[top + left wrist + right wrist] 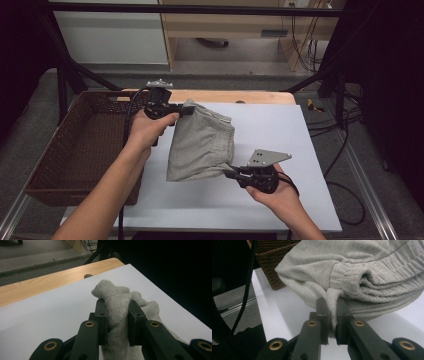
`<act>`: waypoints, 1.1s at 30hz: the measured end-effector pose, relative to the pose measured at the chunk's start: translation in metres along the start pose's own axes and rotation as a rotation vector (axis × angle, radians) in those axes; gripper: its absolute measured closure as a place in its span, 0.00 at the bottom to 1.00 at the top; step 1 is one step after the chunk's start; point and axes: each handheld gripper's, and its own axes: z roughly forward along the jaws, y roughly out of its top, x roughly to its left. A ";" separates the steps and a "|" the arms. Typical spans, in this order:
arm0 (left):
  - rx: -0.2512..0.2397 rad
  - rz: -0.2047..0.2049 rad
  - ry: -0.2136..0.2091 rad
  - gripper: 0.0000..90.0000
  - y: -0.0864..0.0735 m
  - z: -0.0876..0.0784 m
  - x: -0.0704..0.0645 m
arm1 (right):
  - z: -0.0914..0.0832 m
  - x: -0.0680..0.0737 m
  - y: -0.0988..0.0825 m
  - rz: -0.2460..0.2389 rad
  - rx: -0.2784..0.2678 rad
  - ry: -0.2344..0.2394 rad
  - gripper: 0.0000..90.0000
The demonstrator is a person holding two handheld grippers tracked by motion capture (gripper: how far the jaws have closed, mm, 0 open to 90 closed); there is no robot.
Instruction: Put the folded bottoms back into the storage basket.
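Note:
A folded grey garment (202, 142) with a ribbed elastic band hangs between both hands above the white table top (280, 130). My left gripper (186, 111) is shut on its far upper corner, and in the left gripper view a thick wad of grey cloth (117, 312) is squeezed between the black jaws. My right gripper (229, 171) is shut on the near lower corner; in the right gripper view a thin fold of the garment (332, 307) is pinched between its jaws (332, 315), with the stacked layers bulging just beyond.
A dark wicker basket (85, 145) stands at the left edge of the table, close to the left forearm. A strip of bare wood (240, 96) runs along the far edge. Black frame legs and cables lie on the floor at the right.

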 end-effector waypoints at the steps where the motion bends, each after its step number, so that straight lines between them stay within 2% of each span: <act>1: 0.002 0.002 0.000 0.82 0.000 -0.001 0.001 | 0.001 0.000 0.001 -0.001 0.002 0.002 0.94; 11: -0.017 -0.002 0.012 0.82 0.008 -0.016 0.009 | 0.010 -0.002 0.010 0.033 -0.025 0.047 0.94; 31: -0.054 -0.017 0.059 0.82 0.019 -0.059 0.030 | 0.031 0.006 0.051 -0.019 -0.046 0.086 0.94; 33: -0.060 -0.028 0.064 0.82 0.019 -0.062 0.034 | 0.035 0.007 0.056 -0.022 -0.046 0.088 0.94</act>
